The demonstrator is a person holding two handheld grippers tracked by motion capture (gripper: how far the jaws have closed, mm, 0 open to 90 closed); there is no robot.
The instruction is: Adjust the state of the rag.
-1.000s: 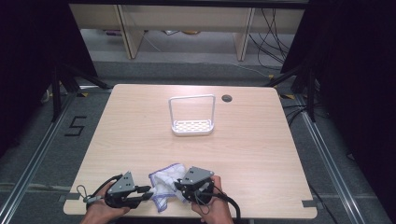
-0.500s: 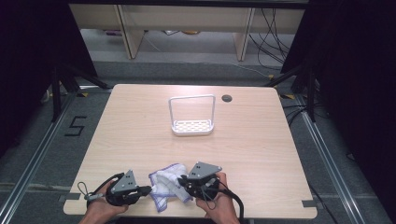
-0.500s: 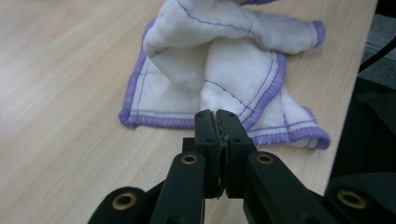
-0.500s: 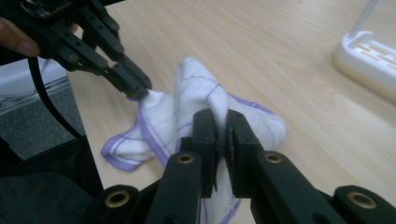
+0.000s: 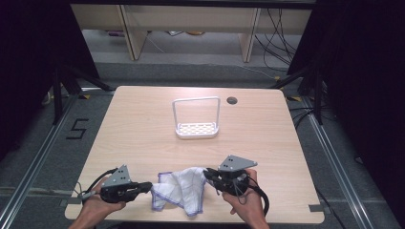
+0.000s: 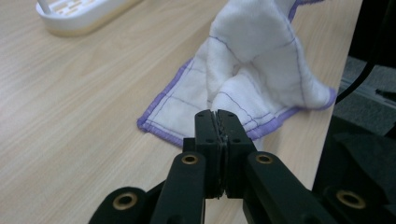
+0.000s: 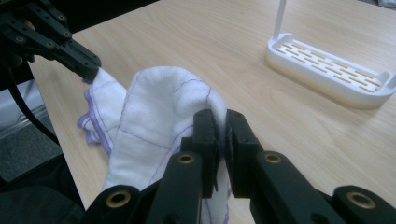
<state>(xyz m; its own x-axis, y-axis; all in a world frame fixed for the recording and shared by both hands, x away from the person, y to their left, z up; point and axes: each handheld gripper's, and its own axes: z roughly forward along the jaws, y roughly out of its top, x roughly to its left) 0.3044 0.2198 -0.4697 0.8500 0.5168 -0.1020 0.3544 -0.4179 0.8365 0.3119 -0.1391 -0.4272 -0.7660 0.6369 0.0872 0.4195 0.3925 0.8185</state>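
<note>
Two grippers hold a cloth at the desk's near edge

The desk (image 5: 143, 129) carries a white rack (image 5: 197, 128) toward its far edge; the purple-hemmed white cloth (image 5: 181, 188) lies bunched by the near edge, its ends pinched in the closed jaws of the left gripper (image 5: 149, 186) and the right gripper (image 5: 208, 173).

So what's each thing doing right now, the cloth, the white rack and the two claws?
cloth: crumpled, partly lifted off the table, held at two spots.
left claw: shut on the cloth's edge.
right claw: shut on a fold of the cloth.
white rack: upright on the table, empty, untouched.
</note>
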